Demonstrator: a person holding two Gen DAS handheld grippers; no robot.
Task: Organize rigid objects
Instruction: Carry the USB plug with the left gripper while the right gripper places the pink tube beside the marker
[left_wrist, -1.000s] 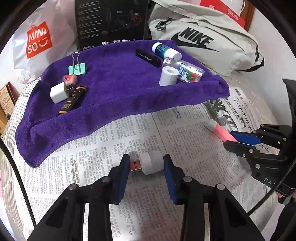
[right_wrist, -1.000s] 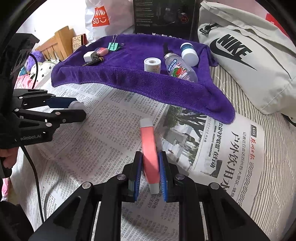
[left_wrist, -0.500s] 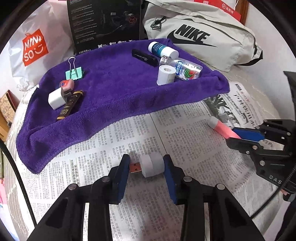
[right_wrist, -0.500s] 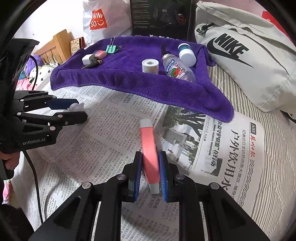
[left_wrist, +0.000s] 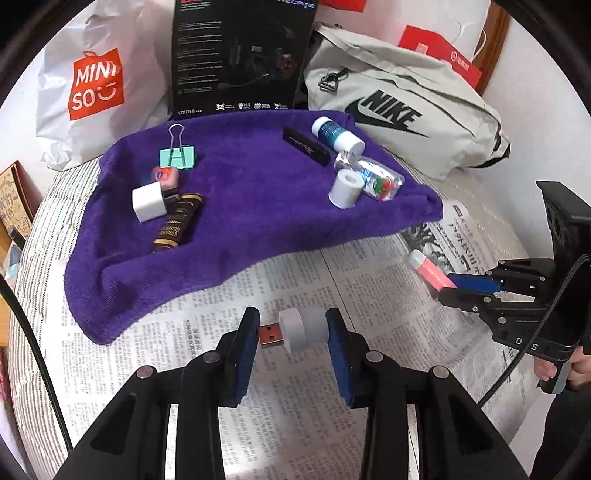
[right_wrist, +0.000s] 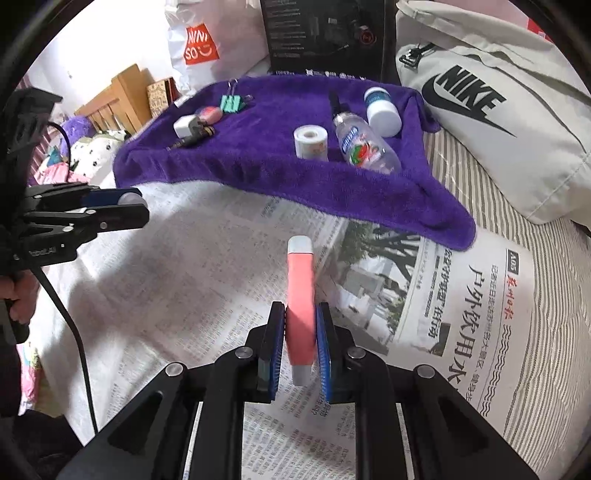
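Observation:
My left gripper (left_wrist: 291, 334) is shut on a small white USB plug (left_wrist: 299, 329), its red metal end pointing left, held above the newspaper (left_wrist: 207, 332). My right gripper (right_wrist: 300, 343) is shut on a pink bar with white ends (right_wrist: 300, 295), which points forward. Each gripper shows in the other view, the right one (left_wrist: 448, 286) at the right and the left one (right_wrist: 129, 206) at the left. A purple towel (left_wrist: 251, 206) beyond holds a white charger cube (left_wrist: 149, 202), a green binder clip (left_wrist: 177, 155), a brown tube (left_wrist: 177, 224), a tape roll (left_wrist: 344, 189) and small bottles (left_wrist: 373, 179).
A Nike bag (left_wrist: 402, 110), a black box (left_wrist: 240, 55) and a Miniso bag (left_wrist: 92, 85) stand behind the towel. A striped cover (right_wrist: 535, 258) lies under the newspaper. Wooden furniture (right_wrist: 114, 99) is at the far left in the right wrist view.
Both grippers have risen and drawn back a little with their objects still held. The towel and bags now sit lower in both views.

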